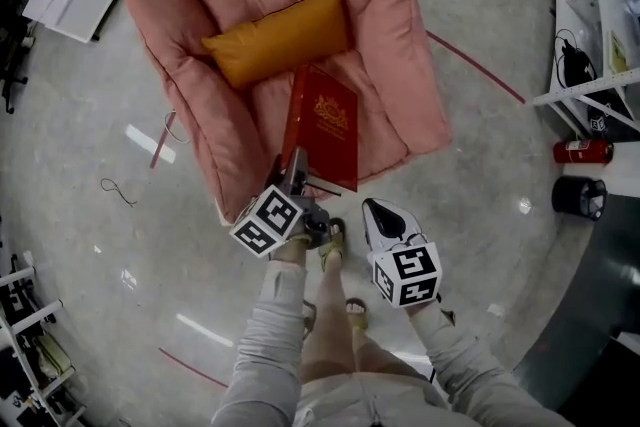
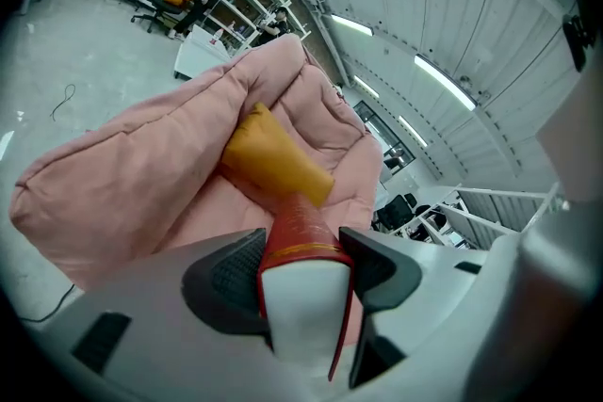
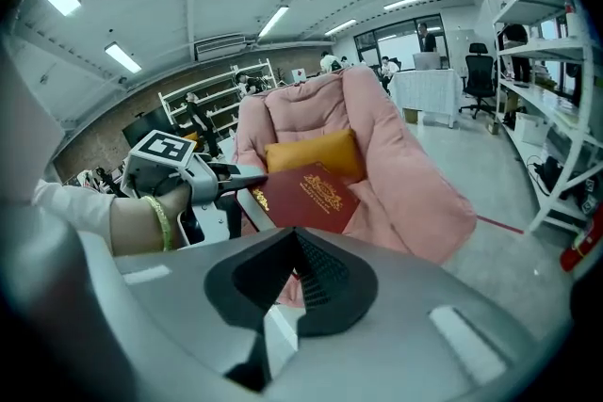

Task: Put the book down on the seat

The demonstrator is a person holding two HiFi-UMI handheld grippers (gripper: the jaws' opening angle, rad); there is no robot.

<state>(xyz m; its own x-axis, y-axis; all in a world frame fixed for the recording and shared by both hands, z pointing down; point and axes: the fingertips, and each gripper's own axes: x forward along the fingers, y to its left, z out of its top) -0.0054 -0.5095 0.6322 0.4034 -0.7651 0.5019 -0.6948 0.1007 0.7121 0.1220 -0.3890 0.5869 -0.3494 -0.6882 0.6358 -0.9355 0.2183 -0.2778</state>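
The book (image 1: 322,127) is gripped at its near end between the jaws of the left gripper (image 1: 297,170) and is held over the front edge of the pink seat (image 1: 265,110), just before the orange cushion (image 1: 280,35). The right gripper (image 1: 385,215) is closed on nothing.

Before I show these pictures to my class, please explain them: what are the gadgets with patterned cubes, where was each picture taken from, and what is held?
There is no robot: a person carries two hand-held two-jaw grippers. One camera looks down from their head; the others ride on the grippers. The left gripper clamps a red book over a pink armchair with an orange cushion. The right gripper is shut and empty.
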